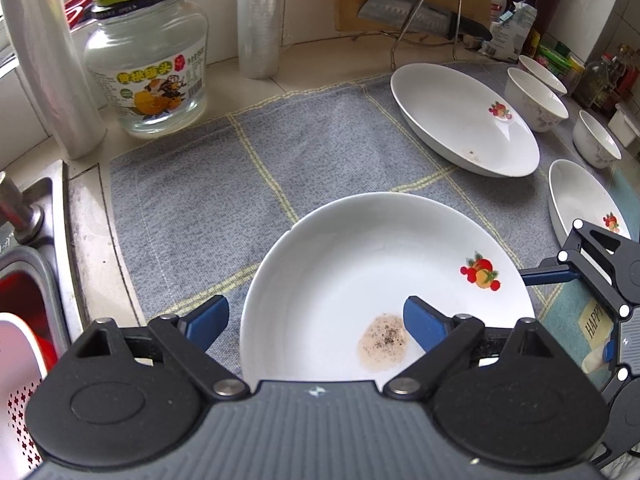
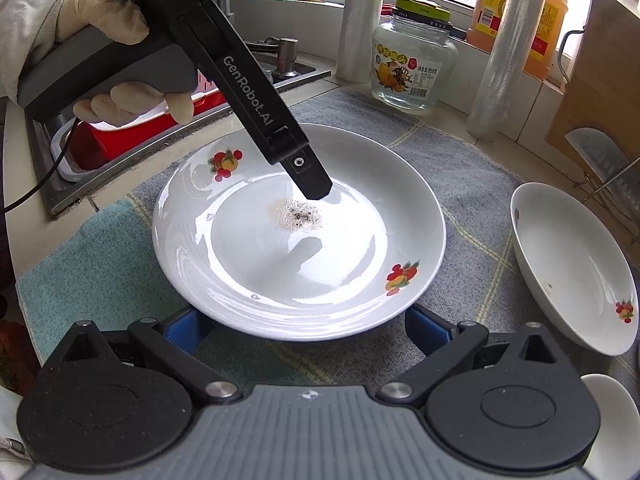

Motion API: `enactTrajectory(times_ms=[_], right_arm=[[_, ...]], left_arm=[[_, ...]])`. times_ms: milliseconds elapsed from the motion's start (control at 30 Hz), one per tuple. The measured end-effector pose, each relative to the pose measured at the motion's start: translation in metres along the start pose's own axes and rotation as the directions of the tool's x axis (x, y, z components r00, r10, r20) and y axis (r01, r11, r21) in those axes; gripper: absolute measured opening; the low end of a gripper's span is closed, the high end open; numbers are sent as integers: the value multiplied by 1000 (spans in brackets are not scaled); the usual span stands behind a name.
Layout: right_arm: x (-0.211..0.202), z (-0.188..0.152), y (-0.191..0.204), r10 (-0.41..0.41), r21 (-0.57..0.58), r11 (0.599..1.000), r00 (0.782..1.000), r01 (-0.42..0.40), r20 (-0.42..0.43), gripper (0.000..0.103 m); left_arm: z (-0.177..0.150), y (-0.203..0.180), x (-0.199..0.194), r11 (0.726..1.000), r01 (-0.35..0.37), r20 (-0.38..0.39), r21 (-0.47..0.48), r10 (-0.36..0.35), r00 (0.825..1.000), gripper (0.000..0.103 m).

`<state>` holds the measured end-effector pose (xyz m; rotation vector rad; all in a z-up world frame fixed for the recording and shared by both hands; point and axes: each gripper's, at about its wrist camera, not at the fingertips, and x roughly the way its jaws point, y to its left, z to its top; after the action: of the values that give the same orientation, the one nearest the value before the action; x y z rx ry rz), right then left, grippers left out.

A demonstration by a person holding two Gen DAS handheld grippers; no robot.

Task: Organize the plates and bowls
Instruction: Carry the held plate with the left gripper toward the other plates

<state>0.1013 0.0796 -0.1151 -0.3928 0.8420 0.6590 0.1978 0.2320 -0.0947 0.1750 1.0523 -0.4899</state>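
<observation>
Released left tool straddling near rim of soiled plate on tabletop cloth; right tool gaping too, plate rim between. Could skid or tip if clamped off-centre; greasy residue might slip.

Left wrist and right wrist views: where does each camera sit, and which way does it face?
Left wrist: on the left claw, facing down at the stained plate; right claw shows at the right edge.
Right wrist: on the right claw, facing down at that plate; a gloved hand holding the left claw shows.
Shared: stained plate, glass jar.
</observation>
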Motion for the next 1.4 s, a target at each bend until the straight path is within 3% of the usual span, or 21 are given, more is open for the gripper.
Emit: enactTrajectory(times_ms=[133,233,400,533,800,1067,1400], right_arm=[[-12,-5,-9,-9,-2,1000,1000,9,-2,103],[-26,-9,-17,-28,-2,1000,1000,28,5,103],[-50,-14,-31,-63,-1,998,997,63,36,103],[-67,-21,-42,-86,-6,996,994,87,69,103],[-99,-46,-71,-117,34,993,987,114,110,103],[-130,-83,-103,-142,68,989,983,135,119,103],[-157,-131,-147,-140,99,987,985,130,105,103]], left_arm=[[-9,-8,-21,997,-77,68,1,76,995,94],[-15,-26,-42,989,-147,153,5,145,978,96],[-22,-58,-67,982,-182,272,-55,190,944,99],[-23,-86,-75,981,-172,317,-92,193,929,100],[-28,-147,-71,982,-122,342,-146,166,925,101],[-32,-200,-49,980,-105,310,-170,155,938,101],[-30,-235,-28,965,-101,260,-242,164,952,101]])
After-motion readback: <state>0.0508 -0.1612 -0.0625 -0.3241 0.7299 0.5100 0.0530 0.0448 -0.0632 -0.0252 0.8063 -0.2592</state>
